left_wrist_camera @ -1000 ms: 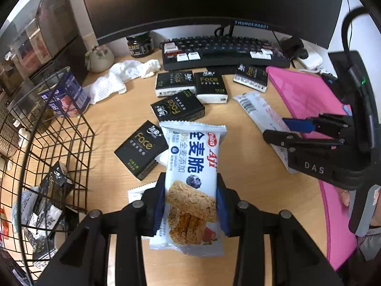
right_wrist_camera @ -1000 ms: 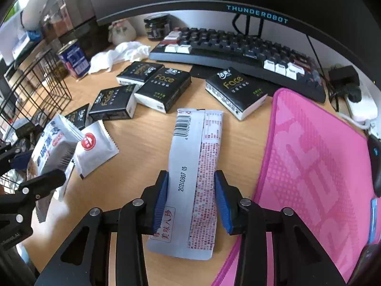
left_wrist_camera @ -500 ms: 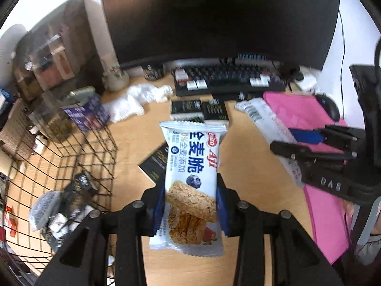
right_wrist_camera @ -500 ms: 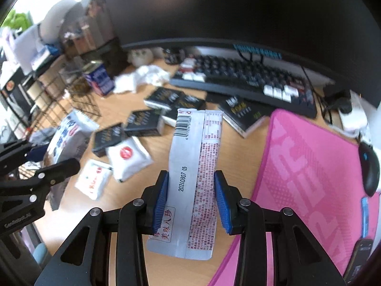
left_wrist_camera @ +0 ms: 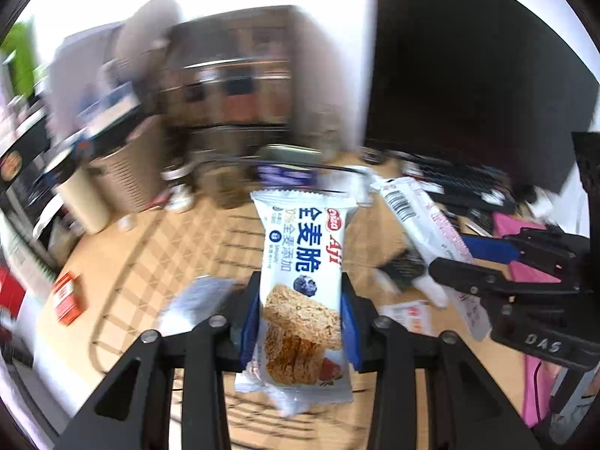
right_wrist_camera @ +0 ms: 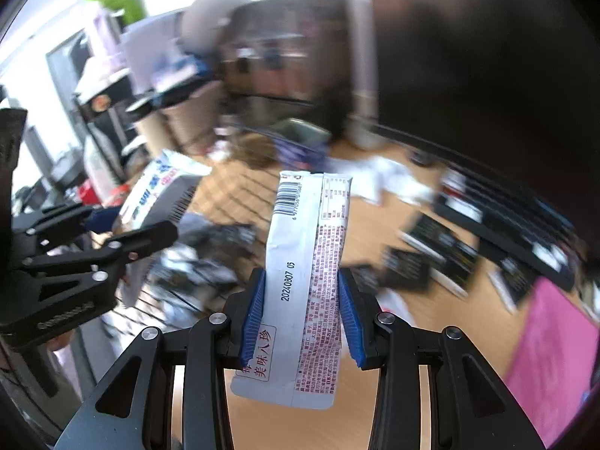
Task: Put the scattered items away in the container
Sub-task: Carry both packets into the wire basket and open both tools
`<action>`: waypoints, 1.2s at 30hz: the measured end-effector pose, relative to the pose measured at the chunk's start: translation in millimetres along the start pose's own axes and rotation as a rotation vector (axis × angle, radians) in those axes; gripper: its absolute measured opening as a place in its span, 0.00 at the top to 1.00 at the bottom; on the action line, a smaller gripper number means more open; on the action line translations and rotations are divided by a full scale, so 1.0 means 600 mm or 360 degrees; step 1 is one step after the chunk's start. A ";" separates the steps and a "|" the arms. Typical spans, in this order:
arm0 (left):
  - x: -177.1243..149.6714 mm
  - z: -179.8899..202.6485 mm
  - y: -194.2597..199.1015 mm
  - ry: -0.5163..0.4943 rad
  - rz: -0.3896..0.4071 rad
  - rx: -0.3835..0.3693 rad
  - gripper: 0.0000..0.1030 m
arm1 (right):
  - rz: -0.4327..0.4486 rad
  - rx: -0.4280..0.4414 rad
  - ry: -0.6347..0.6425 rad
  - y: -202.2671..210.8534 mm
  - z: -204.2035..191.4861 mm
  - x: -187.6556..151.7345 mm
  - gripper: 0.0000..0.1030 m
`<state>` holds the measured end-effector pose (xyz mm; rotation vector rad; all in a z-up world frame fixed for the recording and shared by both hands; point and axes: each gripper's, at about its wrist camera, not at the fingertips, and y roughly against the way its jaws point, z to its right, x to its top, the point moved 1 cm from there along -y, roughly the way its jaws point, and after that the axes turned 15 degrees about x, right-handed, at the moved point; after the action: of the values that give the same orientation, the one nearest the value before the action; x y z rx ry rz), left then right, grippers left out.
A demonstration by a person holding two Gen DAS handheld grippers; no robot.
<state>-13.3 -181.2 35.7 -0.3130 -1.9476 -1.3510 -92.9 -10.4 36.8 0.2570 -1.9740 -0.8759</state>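
My left gripper (left_wrist_camera: 300, 322) is shut on a white oat-cracker snack pack (left_wrist_camera: 303, 266) and holds it up over the black wire basket (left_wrist_camera: 123, 285), whose bars are blurred. My right gripper (right_wrist_camera: 302, 318) is shut on a long white barcoded snack packet (right_wrist_camera: 307, 262), also lifted, with the basket (right_wrist_camera: 210, 262) below and to its left. In the left wrist view the right gripper (left_wrist_camera: 487, 262) and its packet (left_wrist_camera: 423, 225) are at the right. In the right wrist view the left gripper (right_wrist_camera: 101, 236) and its pack (right_wrist_camera: 157, 191) are at the left. Several packets lie inside the basket.
Black tissue packs (right_wrist_camera: 438, 251), a keyboard (right_wrist_camera: 525, 232) and a pink mat (right_wrist_camera: 551, 345) lie on the wooden desk to the right. A small white sachet (left_wrist_camera: 408, 315) lies on the desk. An orange box (left_wrist_camera: 65, 296) and shelves stand at the left. Both views are motion-blurred.
Both grippers have risen and swung left with their packets, from over the desk items to above the wire basket. Both grips are unchanged.
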 end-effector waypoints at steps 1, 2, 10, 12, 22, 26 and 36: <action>0.000 -0.020 -0.006 0.0039 -0.0008 0.0023 0.60 | -0.0003 0.0023 0.0025 -0.013 -0.017 0.013 0.63; 0.000 -0.036 -0.011 0.0062 -0.0011 0.0045 0.60 | -0.0007 0.0043 0.0046 -0.026 -0.030 0.026 0.63; -0.003 -0.096 -0.051 0.0171 -0.0050 0.0048 0.60 | -0.0111 0.0168 0.0128 -0.125 -0.092 0.064 0.63; -0.004 -0.090 -0.060 0.0156 -0.0067 0.0048 0.60 | -0.0141 0.0173 0.0114 -0.137 -0.090 0.054 0.63; -0.008 -0.070 -0.061 0.0119 -0.0069 0.0030 0.60 | -0.0166 0.0163 0.0143 -0.148 -0.083 0.047 0.63; -0.009 -0.067 -0.061 0.0113 -0.0074 0.0031 0.60 | -0.0174 0.0163 0.0138 -0.150 -0.080 0.046 0.63; -0.006 -0.076 -0.048 0.0158 -0.0015 0.0009 0.54 | -0.0117 0.0175 0.0133 -0.141 -0.084 0.046 0.57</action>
<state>-7.8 -233.1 21.2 -0.2301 -1.8725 -1.3415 -80.5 -109.3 14.6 0.4258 -1.9475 -0.7913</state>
